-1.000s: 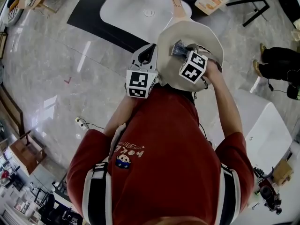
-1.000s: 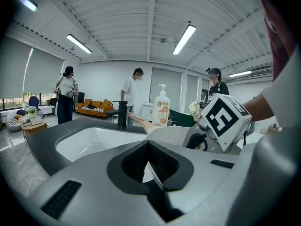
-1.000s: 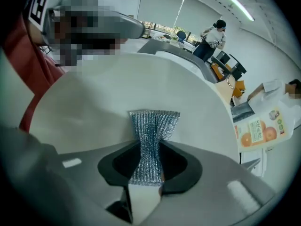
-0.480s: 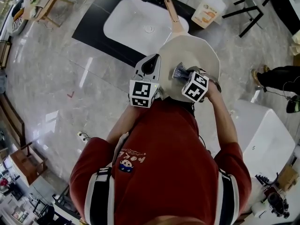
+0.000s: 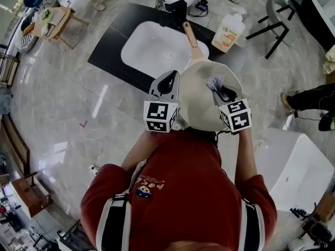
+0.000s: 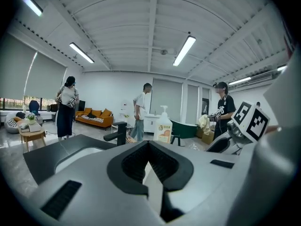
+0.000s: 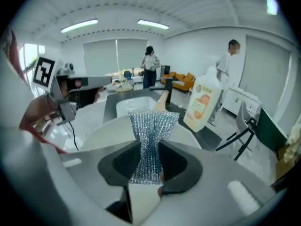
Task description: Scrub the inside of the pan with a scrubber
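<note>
A cream pan [image 5: 199, 103] with a tan handle [image 5: 191, 35] is held up in front of the person's chest, its handle pointing toward the sink. My left gripper [image 5: 168, 81] is at the pan's left rim; in the left gripper view its jaws [image 6: 148, 159] are shut on a thin pale edge of the pan [image 6: 151, 185]. My right gripper [image 5: 219, 90] is over the pan's far right side, shut on a silver mesh scrubber [image 5: 214, 81]. In the right gripper view the scrubber [image 7: 151, 126] stands pinched between the jaws [image 7: 148, 161], with the pan [image 7: 106, 131] just beyond it.
A white sink basin [image 5: 157, 48] is set in a black counter [image 5: 112, 46], with a black faucet [image 5: 175, 7] behind it. A soap bottle [image 5: 229, 30] stands at the counter's right end, beside a chair [image 5: 272, 14]. A white tub [image 5: 293, 166] stands at right. Several people stand in the background.
The right gripper has carried the scrubber from the pan's middle toward its far right side. The left gripper has stayed at the left rim.
</note>
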### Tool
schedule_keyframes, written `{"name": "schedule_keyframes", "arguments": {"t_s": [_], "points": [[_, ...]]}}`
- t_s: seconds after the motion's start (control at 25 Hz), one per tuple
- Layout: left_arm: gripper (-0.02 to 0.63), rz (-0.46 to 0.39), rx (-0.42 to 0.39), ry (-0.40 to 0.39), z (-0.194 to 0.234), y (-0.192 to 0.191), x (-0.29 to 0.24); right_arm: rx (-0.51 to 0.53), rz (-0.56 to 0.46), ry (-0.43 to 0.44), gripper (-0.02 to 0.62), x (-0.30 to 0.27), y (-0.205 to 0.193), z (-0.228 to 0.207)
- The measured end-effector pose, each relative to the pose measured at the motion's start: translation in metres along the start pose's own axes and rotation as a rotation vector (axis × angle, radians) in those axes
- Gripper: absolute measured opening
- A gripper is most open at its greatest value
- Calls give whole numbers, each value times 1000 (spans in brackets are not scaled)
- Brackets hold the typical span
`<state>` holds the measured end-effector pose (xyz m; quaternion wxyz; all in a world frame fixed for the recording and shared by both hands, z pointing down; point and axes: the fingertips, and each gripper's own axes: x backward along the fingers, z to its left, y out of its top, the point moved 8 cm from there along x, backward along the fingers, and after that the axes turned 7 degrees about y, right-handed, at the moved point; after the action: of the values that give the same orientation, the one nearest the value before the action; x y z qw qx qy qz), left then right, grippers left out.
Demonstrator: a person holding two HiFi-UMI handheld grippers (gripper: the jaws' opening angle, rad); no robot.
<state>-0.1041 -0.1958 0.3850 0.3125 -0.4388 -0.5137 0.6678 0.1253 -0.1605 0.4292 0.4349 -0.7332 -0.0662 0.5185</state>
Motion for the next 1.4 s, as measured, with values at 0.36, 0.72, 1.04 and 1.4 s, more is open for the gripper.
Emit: {"name": "schedule_keyframes", "arguments": {"t_s": [0.36,0.72,1.04,1.4], "points": [[5,-137,12,-22,-9,65,7,-129,-492,-183,135,76,76,-12],[6,-327,-24,-12,-15,133,24,-12,-859,-388,135,136,130,-2],[5,-440,-113,7,-24,155,41,82,-989,-513,135,151,139,9],[6,-427,-112,9,-23,149,42,88,-973,-515,135,150,136,12]]}}
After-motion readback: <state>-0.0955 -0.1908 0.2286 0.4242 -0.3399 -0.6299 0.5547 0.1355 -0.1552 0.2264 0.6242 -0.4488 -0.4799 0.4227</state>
